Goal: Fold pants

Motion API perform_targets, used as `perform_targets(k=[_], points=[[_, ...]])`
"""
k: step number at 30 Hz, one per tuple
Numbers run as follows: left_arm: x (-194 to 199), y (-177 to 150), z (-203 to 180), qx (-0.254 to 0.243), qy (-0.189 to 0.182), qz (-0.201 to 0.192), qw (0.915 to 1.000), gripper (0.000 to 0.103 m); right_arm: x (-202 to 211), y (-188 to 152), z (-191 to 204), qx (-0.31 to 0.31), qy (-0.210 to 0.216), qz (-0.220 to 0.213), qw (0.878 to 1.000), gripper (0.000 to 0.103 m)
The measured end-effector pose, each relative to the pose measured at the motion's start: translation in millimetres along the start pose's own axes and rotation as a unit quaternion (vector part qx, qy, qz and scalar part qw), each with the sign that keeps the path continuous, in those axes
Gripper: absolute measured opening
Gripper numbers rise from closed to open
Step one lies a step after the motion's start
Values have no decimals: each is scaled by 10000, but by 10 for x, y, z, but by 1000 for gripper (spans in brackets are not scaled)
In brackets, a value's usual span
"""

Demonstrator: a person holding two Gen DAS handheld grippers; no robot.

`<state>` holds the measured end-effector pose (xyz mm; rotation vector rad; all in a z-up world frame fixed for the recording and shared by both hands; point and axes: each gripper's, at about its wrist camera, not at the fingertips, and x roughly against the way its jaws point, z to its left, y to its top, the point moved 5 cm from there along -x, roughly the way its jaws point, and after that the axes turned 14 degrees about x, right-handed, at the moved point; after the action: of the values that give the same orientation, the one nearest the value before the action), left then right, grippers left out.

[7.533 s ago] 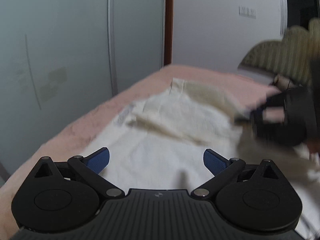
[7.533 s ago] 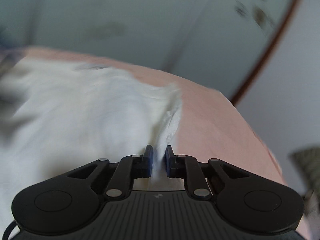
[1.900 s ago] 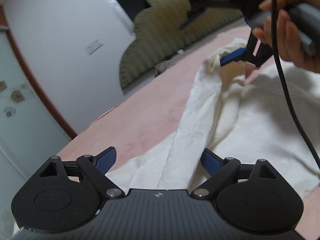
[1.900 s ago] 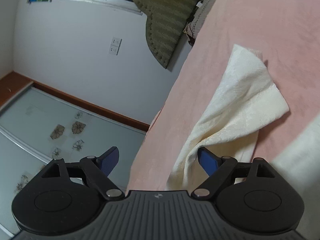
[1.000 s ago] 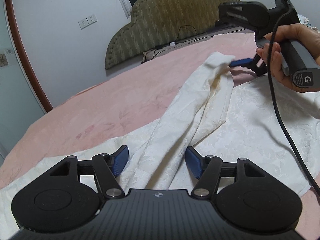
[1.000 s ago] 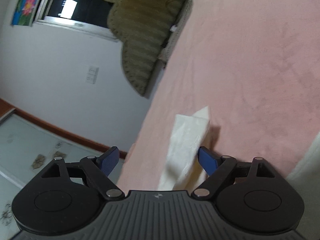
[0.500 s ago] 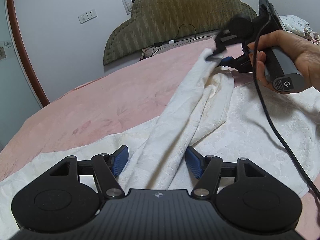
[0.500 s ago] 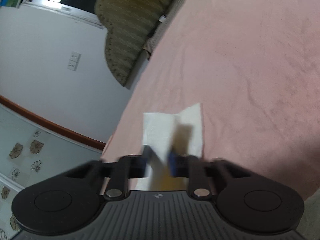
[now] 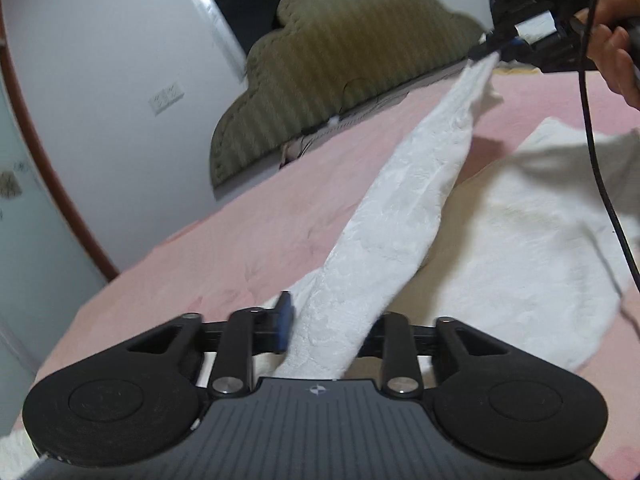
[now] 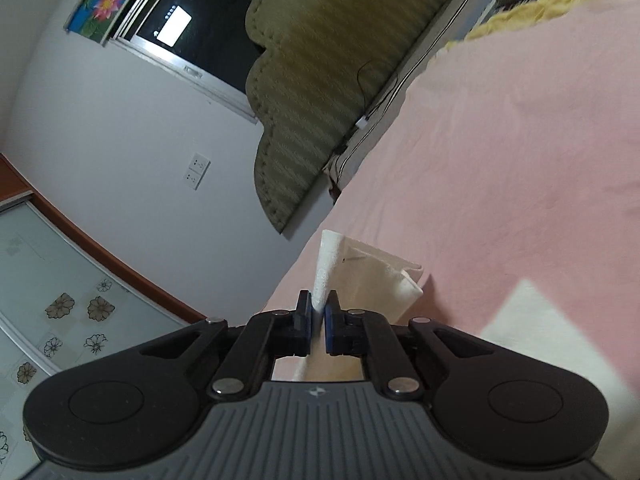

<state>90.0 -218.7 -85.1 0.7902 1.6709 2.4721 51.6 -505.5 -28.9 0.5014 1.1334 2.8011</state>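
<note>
We are holding the left tool (image 9: pixel 326 330) closed on a thick fold of the white textured fabric pants (image 9: pixel 404 216); its blue-padded finger (image 9: pixel 283 322) is pressing the cloth from the left side, and the other finger is hidden behind the fabric. From this tool one pant leg is stretching upward and to the right as a long tight band, lifted above the bed.

At the far end of this band we are gripping the hem with the right tool (image 10: pixel 317 316), whose two blue pads are standing very narrow with a thin edge of the white cloth between them. In the left wrist view this right tool (image 9: pixel 494 46) is appearing at the top right corner, held by our right hand (image 9: pixel 616 52), and a black cable (image 9: pixel 596 152) is hanging down from it.

The rest of the pants is lying flat on the pink bed cover (image 9: pixel 280 216), below and to the right of the raised leg. Behind the bed an olive green striped padded headboard (image 9: pixel 340 64) is standing against the white wall (image 9: pixel 100 60), which is carrying a white wall socket (image 9: pixel 166 98). In the right wrist view a dark window (image 10: pixel 204 28) is showing above the headboard.
</note>
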Motion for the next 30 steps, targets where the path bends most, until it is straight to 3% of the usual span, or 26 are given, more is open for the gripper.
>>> perform_targets(k=[5, 8, 11, 14, 15, 16, 17, 19, 20, 22, 24, 27, 30], points=[[101, -79, -154, -331, -248, -42, 9991, 11, -26, -61, -217, -366, -115, 372, 9986, 6], [-36, 11, -18, -182, -2, -56, 9998, 10, -200, 54, -66, -257, 58, 451, 9986, 6], [-124, 358, 443, 692, 628, -287, 9952, 12, -67, 310, 430, 220, 931, -240, 9951, 7], [60, 703, 865, 1589, 1233, -1153, 9728, 25, 212, 398, 837, 975, 1554, -987, 9780, 6], [133, 735, 899, 1599, 1424, -1378, 9670, 25, 252, 358, 835, 1064, 1469, -941, 9789, 6], [173, 716, 871, 1461, 1496, -1487, 9665, 21, 259, 291, 757, 1127, 1189, -776, 9834, 7], [159, 648, 760, 1119, 1420, -1416, 9733, 22, 258, 205, 616, 1168, 789, -599, 9882, 7], [21, 349, 357, -25, 893, -772, 9930, 21, 258, 1, 186, 923, -159, -143, 9955, 7], [-35, 150, 187, -423, 563, -464, 9964, 16, 294, -101, -47, 602, -467, 23, 9971, 7], [-56, -190, -50, -745, 60, -9, 9972, 14, 410, -301, -396, -67, -602, 149, 9981, 7], [-6, -343, -176, -860, -216, 88, 9960, 12, 544, -419, -508, -102, -771, 190, 9968, 7], [9, -356, -174, -1020, -172, -88, 9946, 11, 694, -494, -524, -44, -808, 202, 9965, 7], [25, -339, -49, -799, -151, -49, 9967, 11, 809, -524, -532, -69, -797, 194, 9966, 7]])
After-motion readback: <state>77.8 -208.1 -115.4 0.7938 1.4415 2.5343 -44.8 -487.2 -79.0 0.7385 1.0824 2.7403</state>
